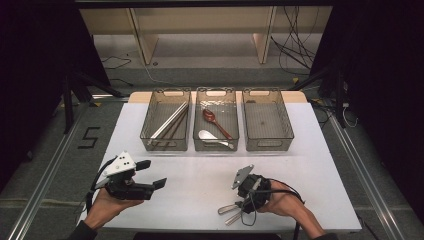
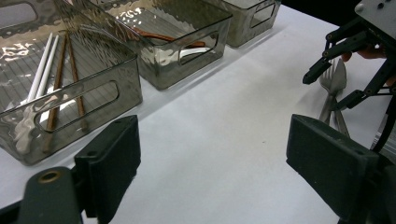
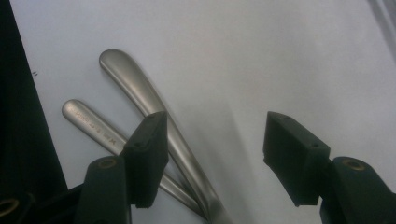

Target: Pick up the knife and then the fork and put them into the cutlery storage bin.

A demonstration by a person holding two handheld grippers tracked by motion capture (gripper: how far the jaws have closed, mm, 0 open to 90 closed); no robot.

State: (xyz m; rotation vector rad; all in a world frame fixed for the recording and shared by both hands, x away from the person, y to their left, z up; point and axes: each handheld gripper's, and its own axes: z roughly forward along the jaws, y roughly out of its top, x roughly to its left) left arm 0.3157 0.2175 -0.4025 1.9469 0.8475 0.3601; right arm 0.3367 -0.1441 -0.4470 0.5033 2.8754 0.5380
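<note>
Two metal forks [image 1: 229, 212] lie crossed on the white table [image 1: 200, 180] near its front edge. My right gripper [image 1: 242, 204] hovers just over them, open. In the right gripper view its jaws [image 3: 219, 135] stand apart; the left jaw hides part of the longer handle [image 3: 135, 88], and a shorter handle [image 3: 88, 119] lies beside it. Nothing is pressed between the pads. My left gripper [image 1: 152, 173] is held open at the front left with nothing in it. In the left gripper view its jaws [image 2: 217, 163] frame the bare table, with the right gripper [image 2: 329, 88] and the forks [image 2: 337, 74] farther off.
Three smoky clear bins stand in a row at the back. The left bin [image 1: 165, 148] holds chopsticks [image 1: 170, 122], the middle bin [image 1: 216, 149] holds a brown spoon [image 1: 212, 119] and a white spoon [image 1: 210, 136], and the right bin [image 1: 269, 148] holds nothing.
</note>
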